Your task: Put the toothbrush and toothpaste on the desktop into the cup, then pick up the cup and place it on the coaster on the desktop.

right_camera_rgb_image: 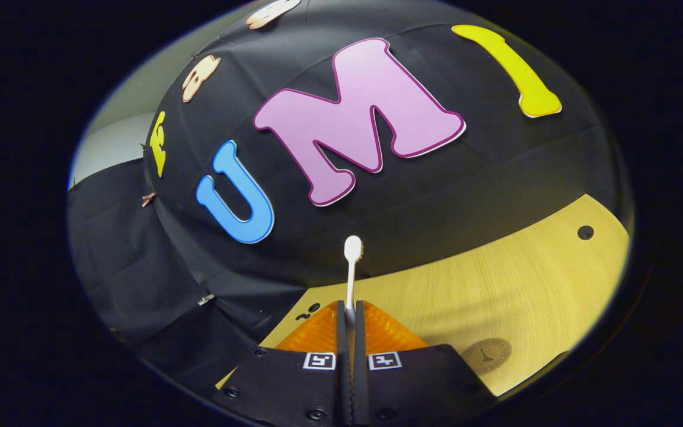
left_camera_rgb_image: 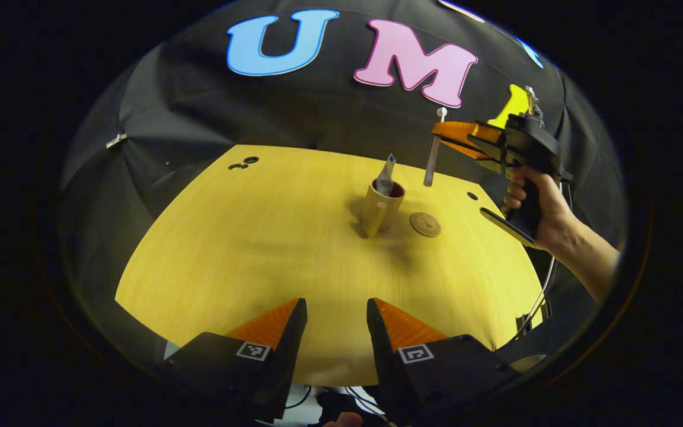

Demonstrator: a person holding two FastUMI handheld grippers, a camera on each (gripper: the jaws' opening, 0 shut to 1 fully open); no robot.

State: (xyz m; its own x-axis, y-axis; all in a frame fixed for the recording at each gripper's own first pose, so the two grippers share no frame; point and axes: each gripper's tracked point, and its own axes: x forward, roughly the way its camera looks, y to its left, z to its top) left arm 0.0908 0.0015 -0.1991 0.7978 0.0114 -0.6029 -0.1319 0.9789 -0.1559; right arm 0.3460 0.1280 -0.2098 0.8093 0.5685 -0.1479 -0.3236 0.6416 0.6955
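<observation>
Left gripper view looks across the yellow tabletop [left_camera_rgb_image: 246, 249] toward the cup [left_camera_rgb_image: 383, 207], which stands upright near the far middle with the toothpaste [left_camera_rgb_image: 386, 175] already poking out of its mouth. Just to the cup's right lies the round coaster [left_camera_rgb_image: 425, 225], flat and apart from the cup. Above and to the right of the cup, the right gripper [left_camera_rgb_image: 445, 135] hangs in the air in a person's hand [left_camera_rgb_image: 534, 204], its fingers pinching the toothbrush [left_camera_rgb_image: 433, 151] near the top. The brush hangs nearly straight down, long axis close to vertical, bristle end up and handle end down, with its lower tip beside and a little above the cup's rim, off to the right of the opening and not yet over it. In the right gripper view the fingers are pressed together on the white brush [right_camera_rgb_image: 351, 267], whose head stands up past their tips, and the coaster [right_camera_rgb_image: 487, 354] shows low on the right. The left gripper [left_camera_rgb_image: 337, 323] sits low at the near edge of the tabletop, fingers spread with nothing between them, well apart from the cup. My judgement is that the next move belongs to the right hand: the brush must shift sideways toward the cup until its lower tip is over the mouth, clear of the toothpaste, then go down.
</observation>
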